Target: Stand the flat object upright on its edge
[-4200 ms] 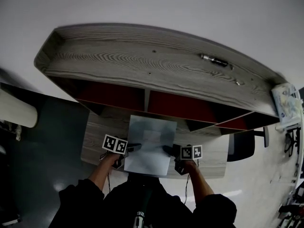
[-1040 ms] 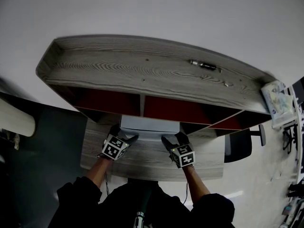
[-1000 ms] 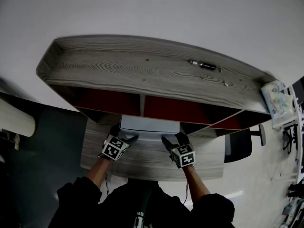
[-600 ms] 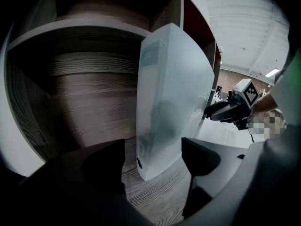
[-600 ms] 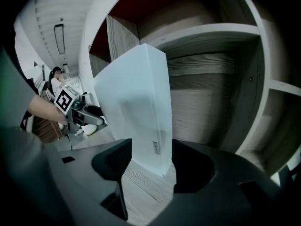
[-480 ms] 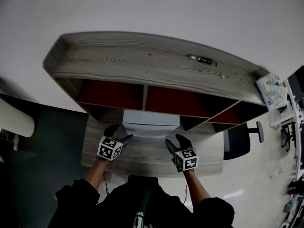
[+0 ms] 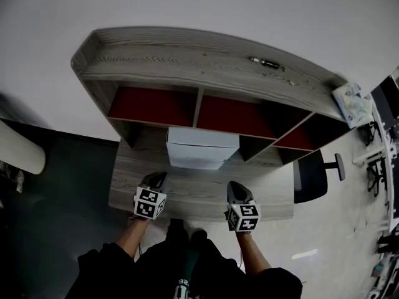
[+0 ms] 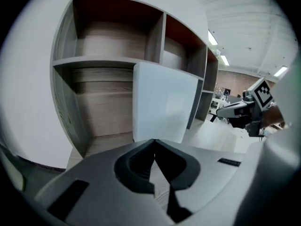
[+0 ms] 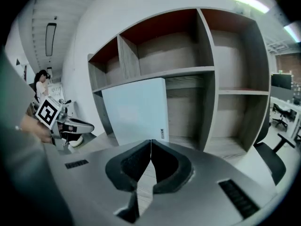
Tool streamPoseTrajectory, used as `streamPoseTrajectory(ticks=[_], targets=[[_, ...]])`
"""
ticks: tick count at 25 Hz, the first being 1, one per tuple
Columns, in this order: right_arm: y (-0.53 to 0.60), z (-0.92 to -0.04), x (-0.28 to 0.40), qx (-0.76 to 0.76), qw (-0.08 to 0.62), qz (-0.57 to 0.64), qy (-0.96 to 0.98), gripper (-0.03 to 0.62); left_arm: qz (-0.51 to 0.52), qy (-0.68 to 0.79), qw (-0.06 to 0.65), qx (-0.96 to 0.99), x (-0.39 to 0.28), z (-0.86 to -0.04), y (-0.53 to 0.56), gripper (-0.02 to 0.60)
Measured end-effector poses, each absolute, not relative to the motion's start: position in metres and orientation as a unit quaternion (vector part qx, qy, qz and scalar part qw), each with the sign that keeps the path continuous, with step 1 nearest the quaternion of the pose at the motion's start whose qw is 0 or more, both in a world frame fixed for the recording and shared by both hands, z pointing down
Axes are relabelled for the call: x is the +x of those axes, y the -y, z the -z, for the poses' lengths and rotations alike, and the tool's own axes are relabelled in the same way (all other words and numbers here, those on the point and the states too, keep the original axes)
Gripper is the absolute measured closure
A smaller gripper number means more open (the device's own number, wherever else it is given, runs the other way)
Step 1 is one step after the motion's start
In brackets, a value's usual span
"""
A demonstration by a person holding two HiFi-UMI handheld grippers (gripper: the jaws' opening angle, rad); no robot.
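Observation:
The flat pale-blue panel (image 7: pixel 201 148) stands on its edge at the back of the wooden desk (image 7: pixel 199 195), leaning against the shelf unit (image 7: pixel 206 73). In the left gripper view the panel (image 8: pixel 162 102) rises ahead, and the right gripper view shows the panel (image 9: pixel 136 112) upright too. My left gripper (image 7: pixel 157 179) is near the desk's front left, shut and empty, its jaws having just closed. My right gripper (image 7: pixel 235 189) is at the front right, likewise just closed on nothing. Both sit well short of the panel.
The shelf unit has red-backed compartments (image 7: pixel 153 106) and a small dark object (image 7: pixel 267 62) on top. A black chair (image 7: pixel 312 178) stands right of the desk. A white table with items (image 7: pixel 352 104) is at far right. The other gripper (image 8: pixel 244 109) shows in each gripper view.
Both grippers drew back from the panel toward the desk's front edge and their jaws closed. The panel stays upright against the shelf with nothing holding it.

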State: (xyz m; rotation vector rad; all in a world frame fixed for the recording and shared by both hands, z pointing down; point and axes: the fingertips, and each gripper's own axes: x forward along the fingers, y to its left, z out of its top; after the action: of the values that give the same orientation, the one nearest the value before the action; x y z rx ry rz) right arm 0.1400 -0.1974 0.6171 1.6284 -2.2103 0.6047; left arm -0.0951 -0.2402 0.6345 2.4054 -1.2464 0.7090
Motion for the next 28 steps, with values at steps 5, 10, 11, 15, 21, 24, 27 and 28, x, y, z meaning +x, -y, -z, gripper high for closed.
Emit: streamPoseTrajectory(ticks=[5, 10, 11, 15, 21, 24, 27, 28], targets=[[0.168, -0.596, 0.126, 0.569, 0.151, -0.191, 0.785, 0.560, -0.213, 0.435, 0.162, 0.860, -0.072, -0.606, 0.197, 0.569], [0.134, -0.569, 0.119, 0.560, 0.139, -0.169, 0.799, 0.559, -0.195, 0.433, 0.133, 0.870, -0.045, -0.573, 0.154, 0.569], [0.126, -0.562, 0.117, 0.557, 0.135, -0.162, 0.804, 0.559, -0.190, 0.435, 0.130, 0.871, -0.041, -0.569, 0.145, 0.571], [0.093, -0.541, 0.114, 0.549, 0.128, -0.130, 0.816, 0.559, -0.180, 0.437, 0.126, 0.872, -0.027, -0.563, 0.107, 0.569], [0.046, -0.526, 0.113, 0.543, 0.126, -0.096, 0.825, 0.560, -0.165, 0.441, 0.117, 0.875, -0.012, -0.554, 0.066, 0.569], [0.032, -0.520, 0.109, 0.540, 0.117, -0.093, 0.828, 0.560, -0.157, 0.443, 0.109, 0.876, -0.010, -0.546, 0.055, 0.569], [0.022, -0.513, 0.109, 0.540, 0.109, -0.087, 0.830, 0.560, -0.152, 0.443, 0.108, 0.877, -0.008, -0.540, 0.045, 0.569], [0.020, -0.511, 0.109, 0.541, 0.106, -0.084, 0.830, 0.560, -0.152, 0.443, 0.108, 0.877, -0.008, -0.539, 0.042, 0.569]])
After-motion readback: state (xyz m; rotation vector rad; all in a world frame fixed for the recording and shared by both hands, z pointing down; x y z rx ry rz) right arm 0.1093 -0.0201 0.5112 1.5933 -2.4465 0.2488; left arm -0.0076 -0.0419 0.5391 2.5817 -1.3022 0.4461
